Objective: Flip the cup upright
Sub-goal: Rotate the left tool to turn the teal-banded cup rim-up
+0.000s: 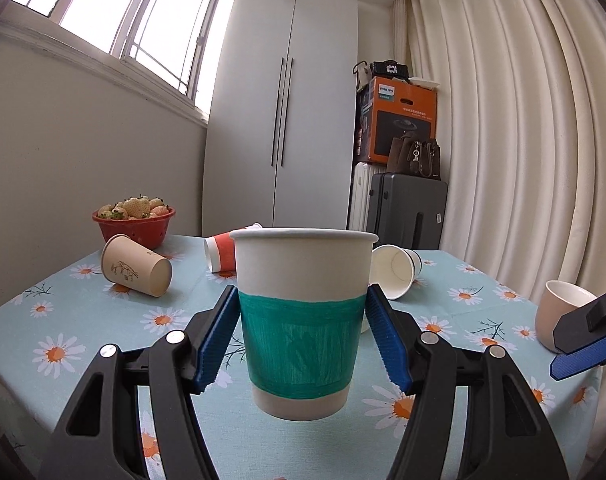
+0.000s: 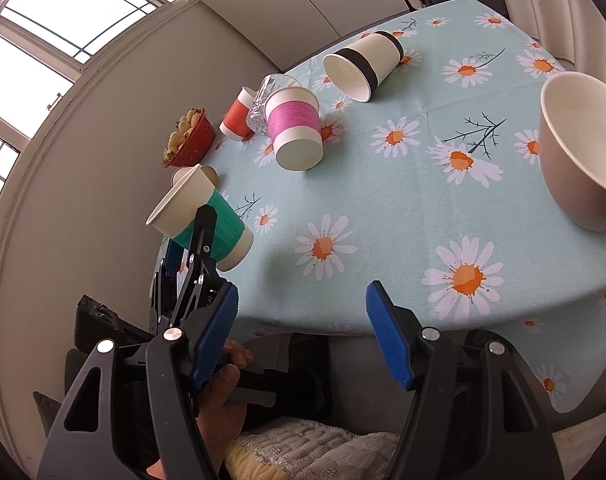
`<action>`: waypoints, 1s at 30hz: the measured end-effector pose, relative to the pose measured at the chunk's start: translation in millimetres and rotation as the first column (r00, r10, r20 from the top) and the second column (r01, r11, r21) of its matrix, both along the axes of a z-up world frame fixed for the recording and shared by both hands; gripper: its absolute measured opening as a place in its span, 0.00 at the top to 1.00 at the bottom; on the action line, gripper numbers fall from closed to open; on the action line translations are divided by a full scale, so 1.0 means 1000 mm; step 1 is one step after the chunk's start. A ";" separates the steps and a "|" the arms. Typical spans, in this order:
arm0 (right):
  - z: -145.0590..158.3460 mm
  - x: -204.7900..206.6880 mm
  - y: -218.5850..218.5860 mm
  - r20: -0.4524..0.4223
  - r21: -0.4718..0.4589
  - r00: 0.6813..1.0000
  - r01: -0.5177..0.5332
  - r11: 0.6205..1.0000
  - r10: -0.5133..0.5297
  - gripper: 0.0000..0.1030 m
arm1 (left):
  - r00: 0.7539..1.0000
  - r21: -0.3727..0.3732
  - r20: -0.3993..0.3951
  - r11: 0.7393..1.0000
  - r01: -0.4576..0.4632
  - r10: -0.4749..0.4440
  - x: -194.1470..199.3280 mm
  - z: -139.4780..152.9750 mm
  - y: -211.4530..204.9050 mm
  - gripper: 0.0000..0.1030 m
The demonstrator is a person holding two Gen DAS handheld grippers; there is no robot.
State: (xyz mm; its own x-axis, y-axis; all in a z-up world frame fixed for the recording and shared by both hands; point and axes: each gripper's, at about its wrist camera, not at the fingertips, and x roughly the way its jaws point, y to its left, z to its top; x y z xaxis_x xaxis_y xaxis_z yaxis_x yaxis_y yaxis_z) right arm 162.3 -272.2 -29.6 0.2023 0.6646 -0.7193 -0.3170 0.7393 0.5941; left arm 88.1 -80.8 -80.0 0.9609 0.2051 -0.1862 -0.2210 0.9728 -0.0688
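Note:
A white paper cup with a green band [image 1: 301, 328] stands mouth-up between the blue pads of my left gripper [image 1: 301, 340]. The gripper is shut on it, and its base looks just above the cloth. In the right wrist view the same green cup [image 2: 219, 220] sits in the left gripper [image 2: 201, 240] at the table's near left edge. My right gripper [image 2: 301, 336] is open and empty, hovering off the table's front edge; one of its fingers [image 1: 579, 356] shows in the left wrist view.
On the daisy tablecloth [image 2: 383, 184] lie several cups on their sides: a pink-banded [image 2: 295, 128], black-banded [image 2: 363, 64], red [image 2: 237, 116] and a beige printed cup [image 1: 137, 270]. A beige ceramic cup [image 2: 579, 152] stands upright right. A red strawberry bowl [image 1: 134, 222] sits far left.

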 end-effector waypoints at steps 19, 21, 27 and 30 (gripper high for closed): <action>-0.010 -0.003 0.013 -0.012 -0.069 0.999 -0.030 0.997 0.030 0.35 | 0.990 0.100 0.122 0.992 -0.080 0.068 -0.007 -0.025 -0.024 0.37; -0.010 -0.003 0.012 -0.013 -0.069 0.999 -0.032 0.997 0.031 0.35 | 0.992 0.092 0.109 0.993 -0.071 0.061 -0.004 -0.027 -0.023 0.37; -0.012 0.000 0.009 -0.031 -0.065 0.999 -0.014 0.998 0.012 0.35 | 0.994 0.059 0.078 0.995 -0.084 0.079 -0.001 -0.037 -0.014 0.37; -0.013 0.000 0.011 -0.031 -0.082 0.999 -0.017 0.997 0.015 0.35 | 0.996 0.042 0.058 0.997 -0.071 0.069 0.000 -0.043 -0.012 0.37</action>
State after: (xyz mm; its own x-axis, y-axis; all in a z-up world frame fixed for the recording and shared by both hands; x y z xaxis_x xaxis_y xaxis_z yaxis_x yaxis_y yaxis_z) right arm 162.4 -261.4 -42.4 0.1695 0.6061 -0.7771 -0.3117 0.7810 0.5412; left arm 88.6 -92.4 -123.4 0.9525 0.2792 -0.1215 -0.2859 0.9574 -0.0409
